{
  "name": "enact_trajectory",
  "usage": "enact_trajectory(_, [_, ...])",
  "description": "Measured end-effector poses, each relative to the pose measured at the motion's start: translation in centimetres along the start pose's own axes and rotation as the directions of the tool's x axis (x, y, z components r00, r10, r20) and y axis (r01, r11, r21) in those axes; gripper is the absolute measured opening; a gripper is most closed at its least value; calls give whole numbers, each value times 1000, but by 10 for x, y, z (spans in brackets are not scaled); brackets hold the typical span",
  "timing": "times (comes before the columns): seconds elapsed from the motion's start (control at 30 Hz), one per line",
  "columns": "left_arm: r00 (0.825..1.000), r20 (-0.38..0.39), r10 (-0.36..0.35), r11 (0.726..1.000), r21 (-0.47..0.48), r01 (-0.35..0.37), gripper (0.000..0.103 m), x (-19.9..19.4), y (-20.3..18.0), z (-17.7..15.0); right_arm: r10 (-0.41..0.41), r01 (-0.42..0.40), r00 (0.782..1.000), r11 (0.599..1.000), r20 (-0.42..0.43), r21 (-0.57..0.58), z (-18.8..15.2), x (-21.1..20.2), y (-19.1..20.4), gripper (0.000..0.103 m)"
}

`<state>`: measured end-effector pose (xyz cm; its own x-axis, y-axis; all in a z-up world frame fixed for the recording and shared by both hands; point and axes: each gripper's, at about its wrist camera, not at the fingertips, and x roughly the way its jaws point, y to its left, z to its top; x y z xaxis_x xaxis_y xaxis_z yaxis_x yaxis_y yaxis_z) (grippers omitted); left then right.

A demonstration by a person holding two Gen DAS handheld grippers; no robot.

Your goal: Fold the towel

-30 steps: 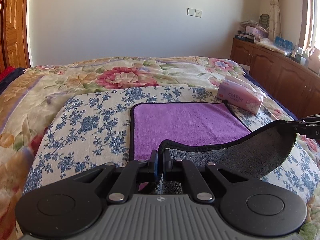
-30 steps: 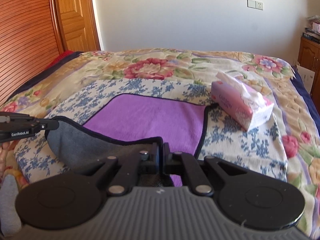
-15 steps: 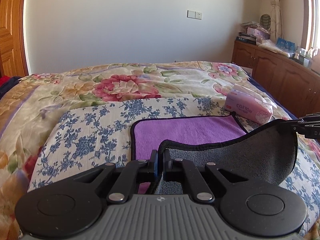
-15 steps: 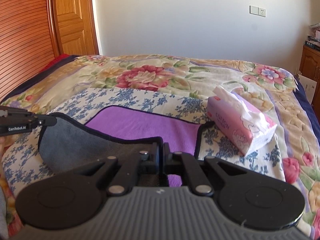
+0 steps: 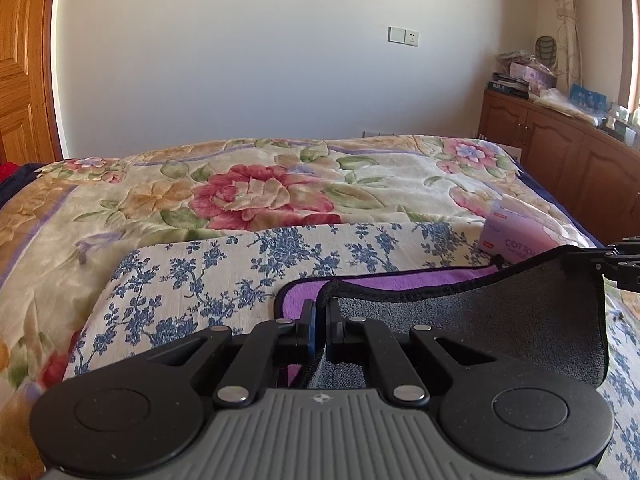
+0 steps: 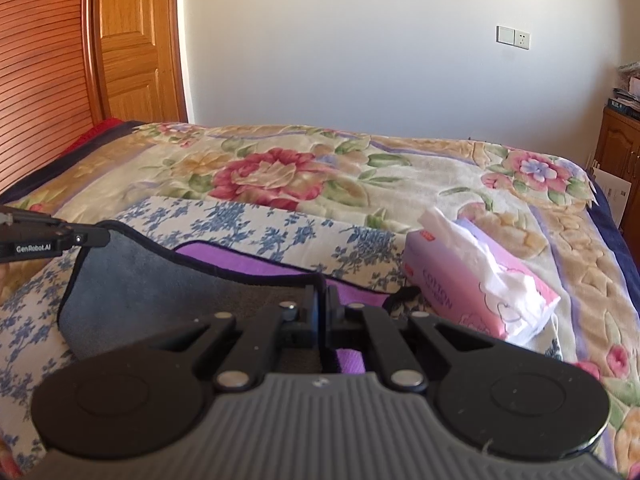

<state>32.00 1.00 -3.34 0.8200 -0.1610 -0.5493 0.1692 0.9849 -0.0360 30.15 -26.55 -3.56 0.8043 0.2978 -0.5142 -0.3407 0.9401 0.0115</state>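
A towel, purple on top and grey underneath with a black hem, lies on a blue-flowered cloth on the bed. Its near edge is lifted and carried over the purple part, so the grey underside faces me, as it does in the right wrist view. My left gripper is shut on the towel's near left corner. My right gripper is shut on the near right corner. Only a strip of purple shows past the fold. Each gripper's tip shows in the other's view, the right one and the left one.
A pink tissue pack lies on the bed just right of the towel, also in the left wrist view. The floral bedspread stretches to the far wall. A wooden cabinet stands at right, a wooden door at left.
Both grippers have carried the towel's near edge forward over the purple side. Much less purple shows now. The tissue pack looks nearer.
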Motion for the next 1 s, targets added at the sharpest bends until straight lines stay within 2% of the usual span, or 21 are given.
enact_trajectory(0.57, [999,1,43,999,16,-43,6,55,3,14,-72,72,997,997,14,-5,3,44,-17,4])
enact_trajectory(1.0, [998,-20,61,997,52,-60,6,89,2,19,-109,109,994,994,-14,-12,-5,72,-23,4])
